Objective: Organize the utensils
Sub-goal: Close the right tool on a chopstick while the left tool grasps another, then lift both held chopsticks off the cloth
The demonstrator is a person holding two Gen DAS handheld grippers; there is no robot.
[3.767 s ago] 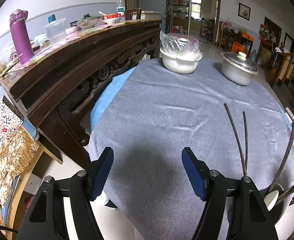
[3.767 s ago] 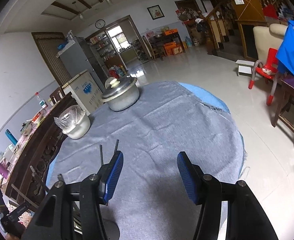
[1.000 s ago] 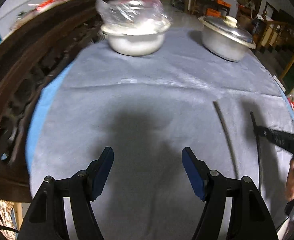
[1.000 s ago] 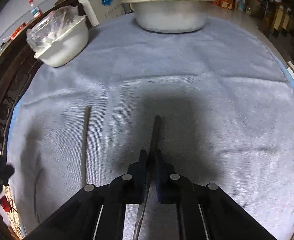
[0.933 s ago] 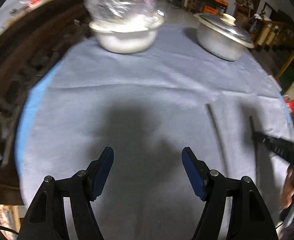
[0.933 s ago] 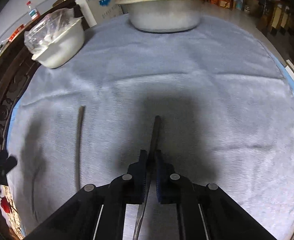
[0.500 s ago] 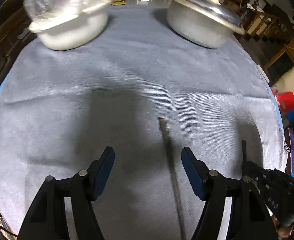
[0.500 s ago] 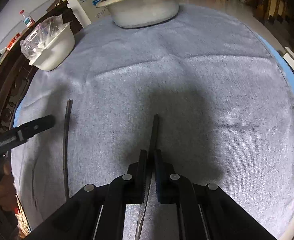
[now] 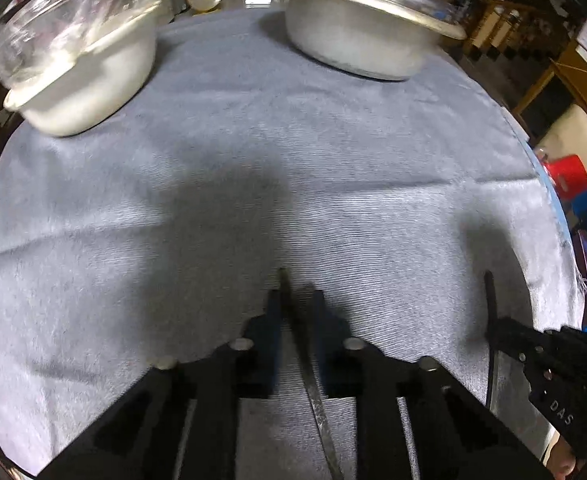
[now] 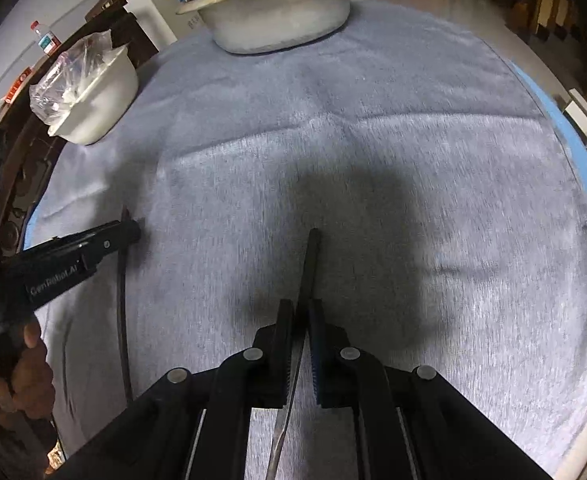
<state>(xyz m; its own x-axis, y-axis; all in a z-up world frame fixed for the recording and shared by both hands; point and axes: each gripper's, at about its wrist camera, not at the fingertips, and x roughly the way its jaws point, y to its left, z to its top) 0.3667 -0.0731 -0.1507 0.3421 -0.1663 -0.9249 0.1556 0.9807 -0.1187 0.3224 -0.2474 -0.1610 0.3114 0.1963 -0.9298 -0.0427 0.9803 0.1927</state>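
My left gripper (image 9: 295, 300) has just been closing; its blue-padded jaws now clamp a thin dark chopstick (image 9: 311, 380) lying lengthwise between them, its tip projecting just past the pads onto the grey tablecloth (image 9: 253, 160). My right gripper (image 10: 301, 312) is likewise clenched on a second thin dark chopstick (image 10: 311, 256), which runs between its pads and extends forward over the cloth. In the left wrist view, the right gripper appears at the right edge with its chopstick tip pointing away. In the right wrist view, the left gripper and the hand (image 10: 17, 380) holding it appear at the left edge. At the far side of the table stand a white bowl covered with clear plastic (image 9: 81, 64) and a lidded metal pot (image 9: 365, 28), well apart from both grippers.
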